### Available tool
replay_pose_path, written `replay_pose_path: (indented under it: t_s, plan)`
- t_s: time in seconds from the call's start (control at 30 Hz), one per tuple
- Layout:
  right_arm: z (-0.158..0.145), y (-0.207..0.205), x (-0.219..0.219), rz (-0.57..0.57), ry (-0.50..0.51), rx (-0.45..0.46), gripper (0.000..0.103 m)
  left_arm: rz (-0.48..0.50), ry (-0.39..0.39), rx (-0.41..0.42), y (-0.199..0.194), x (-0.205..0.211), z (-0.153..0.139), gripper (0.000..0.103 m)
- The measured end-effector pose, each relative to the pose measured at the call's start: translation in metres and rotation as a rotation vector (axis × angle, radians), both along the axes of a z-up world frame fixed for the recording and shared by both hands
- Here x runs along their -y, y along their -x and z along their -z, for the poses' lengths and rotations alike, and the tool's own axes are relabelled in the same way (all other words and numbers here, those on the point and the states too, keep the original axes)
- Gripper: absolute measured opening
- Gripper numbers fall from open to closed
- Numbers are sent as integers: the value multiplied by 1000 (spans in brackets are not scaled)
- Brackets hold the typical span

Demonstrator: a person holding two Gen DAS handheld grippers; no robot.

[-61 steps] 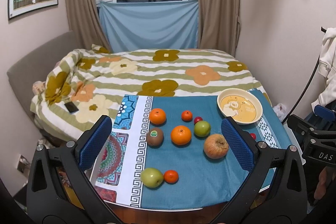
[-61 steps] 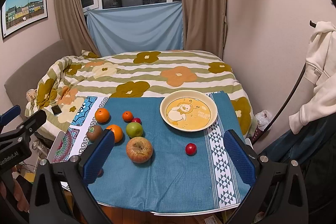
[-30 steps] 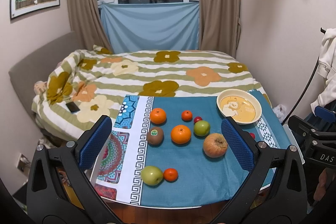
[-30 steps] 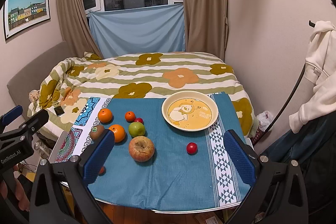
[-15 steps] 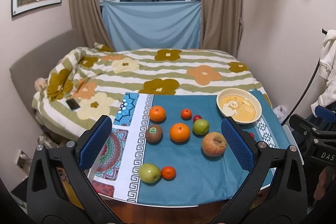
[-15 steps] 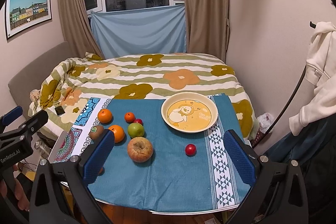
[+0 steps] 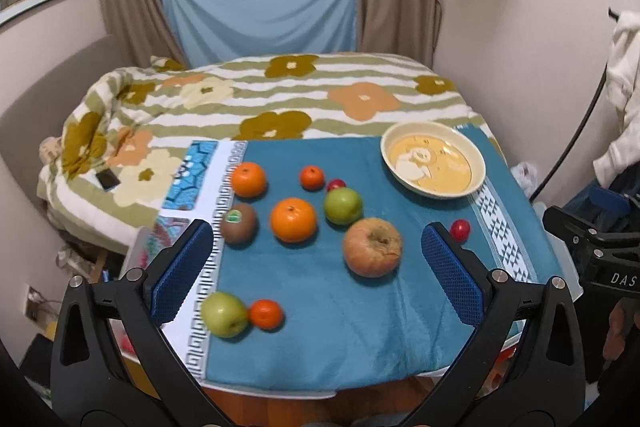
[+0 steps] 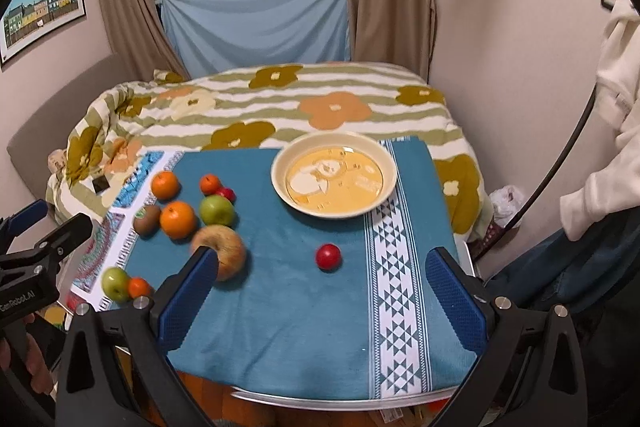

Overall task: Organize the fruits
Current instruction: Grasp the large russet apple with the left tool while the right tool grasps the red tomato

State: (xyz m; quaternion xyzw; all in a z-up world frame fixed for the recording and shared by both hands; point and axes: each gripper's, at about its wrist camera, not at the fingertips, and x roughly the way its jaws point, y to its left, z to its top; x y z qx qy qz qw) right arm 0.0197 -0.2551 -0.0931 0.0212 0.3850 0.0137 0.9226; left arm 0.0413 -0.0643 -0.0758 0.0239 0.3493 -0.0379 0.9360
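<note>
Several fruits lie on a blue cloth-covered table [image 7: 320, 327]. A large russet apple [image 7: 372, 247] [image 8: 222, 251], two oranges [image 7: 293, 219] [image 7: 248, 179], a kiwi [image 7: 238, 223], a green apple [image 7: 343, 205] and small red fruits [image 7: 459, 230] [image 8: 328, 256] sit mid-table. Another green apple [image 7: 223, 314] and a small tangerine [image 7: 265, 314] lie near the front left. An empty yellow bowl [image 7: 433, 165] [image 8: 334, 179] stands at the back right. My left gripper [image 7: 316, 271] is open above the front edge. My right gripper [image 8: 320, 299] is open, hovering before the red fruit.
A bed with a flowered quilt [image 7: 280, 95] lies behind the table, with a phone [image 7: 108, 179] on it. A wall stands to the right, with white clothing [image 8: 616, 131] hanging. The table's front edge [image 8: 340, 399] is just below the grippers.
Both grippers have moved forward and down toward the table; the fruits and bowl look larger. Nothing on the table has moved. Both stay open.
</note>
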Motion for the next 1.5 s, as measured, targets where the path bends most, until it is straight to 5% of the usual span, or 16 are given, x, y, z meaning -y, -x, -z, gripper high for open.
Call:
replay_pose_path:
  t_s: [0.37, 0.7, 1.0, 1.17, 1.27, 1.5]
  plan:
    - [67, -40, 28, -32, 37, -69, 103, 67, -50, -113, -34, 42, 81, 103]
    - [113, -72, 22, -25, 0, -176, 97, 132, -104, -222, -73, 62, 127, 103]
    - [132, -93, 14, -22, -20, -243, 76, 189, -87, -282, -94, 74, 144, 103]
    - [140, -98, 8, -27, -26, -267, 72, 185, -88, -303, -100, 77, 150, 94]
    - [143, -100, 6, -34, -36, -282, 66, 153, -98, -321, -105, 73, 154, 80]
    - [147, -107, 0, -50, -23, -292, 58, 170, -76, -314, -104, 66, 154, 79]
